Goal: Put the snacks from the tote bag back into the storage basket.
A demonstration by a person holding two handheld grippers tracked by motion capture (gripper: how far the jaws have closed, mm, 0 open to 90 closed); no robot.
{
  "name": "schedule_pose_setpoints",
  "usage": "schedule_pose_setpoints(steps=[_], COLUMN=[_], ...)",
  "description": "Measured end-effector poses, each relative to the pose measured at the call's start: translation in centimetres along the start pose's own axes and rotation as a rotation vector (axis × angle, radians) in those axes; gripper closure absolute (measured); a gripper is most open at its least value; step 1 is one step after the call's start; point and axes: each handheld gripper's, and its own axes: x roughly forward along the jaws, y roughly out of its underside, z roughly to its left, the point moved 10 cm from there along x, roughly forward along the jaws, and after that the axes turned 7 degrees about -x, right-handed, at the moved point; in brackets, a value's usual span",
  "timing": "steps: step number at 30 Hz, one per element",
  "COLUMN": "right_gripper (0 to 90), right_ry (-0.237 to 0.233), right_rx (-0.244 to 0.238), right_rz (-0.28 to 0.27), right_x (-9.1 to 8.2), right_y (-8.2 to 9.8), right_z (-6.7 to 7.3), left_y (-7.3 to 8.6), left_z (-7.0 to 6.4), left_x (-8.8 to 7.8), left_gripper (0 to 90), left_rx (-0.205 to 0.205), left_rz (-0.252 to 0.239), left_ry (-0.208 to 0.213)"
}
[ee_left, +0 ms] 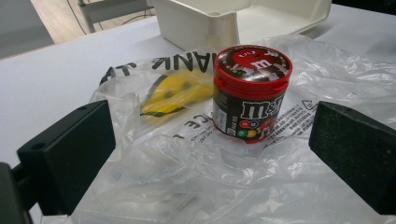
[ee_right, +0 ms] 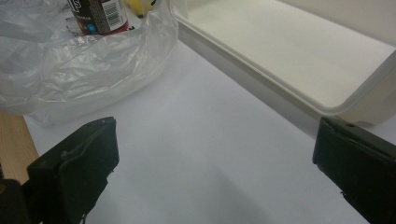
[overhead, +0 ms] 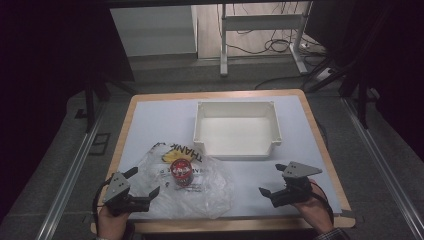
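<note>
One candy jar (overhead: 180, 173), one bag (overhead: 210, 192), one bin (overhead: 237, 129)

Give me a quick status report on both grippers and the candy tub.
Left gripper open, near the bag. Right gripper open over bare table. Candy tub upright on the plastic bag, untouched. White bin behind it, nothing between jaws and tub.

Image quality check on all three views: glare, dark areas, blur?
High view: surroundings nearly black, table brightly lit, white bin close to washed out. Left gripper view: candy jar sharp, glare streaks on the plastic bag, near jaws soft. Right gripper view: even light, soft shadow on the white surface, jaws slightly blurred.
</note>
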Motion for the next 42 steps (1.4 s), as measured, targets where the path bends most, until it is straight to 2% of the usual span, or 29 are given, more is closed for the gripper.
schedule_pose_setpoints(steps=[16, 20, 25, 29, 37, 42], right_gripper=[0.5, 0.6, 0.6, 0.6, 0.6, 0.6], right_ry=[-0.010, -0.007, -0.024, -0.024, -0.037, -0.064], right_rx=[0.000, -0.007, -0.003, -0.022, -0.025, -0.041], right_rz=[-0.039, -0.035, -0.031, -0.017, -0.029, -0.027], right_x=[0.5, 0.5, 0.7, 1.0, 1.4, 1.8], right_y=[-1.3, -1.4, -1.6, -1.7, -2.1, -2.4], right_z=[0.4, 0.4, 0.6, 0.7, 0.9, 1.4], left_y=[0.1, 0.0, 0.0, 0.0, 0.0, 0.0], left_z=[-0.1, -0.1, -0.1, -0.1, -0.1, -0.1], left_x=[0.1, 0.0, 0.1, 0.1, 0.0, 0.1], left_gripper=[0.4, 0.4, 0.4, 0.4, 0.4, 0.3], left_rx=[0.005, 0.004, 0.005, 0.005, 0.005, 0.006], left_rz=[0.003, 0.003, 0.003, 0.003, 0.003, 0.004], left_ry=[0.001, 0.001, 0.000, 0.000, 0.001, 0.000])
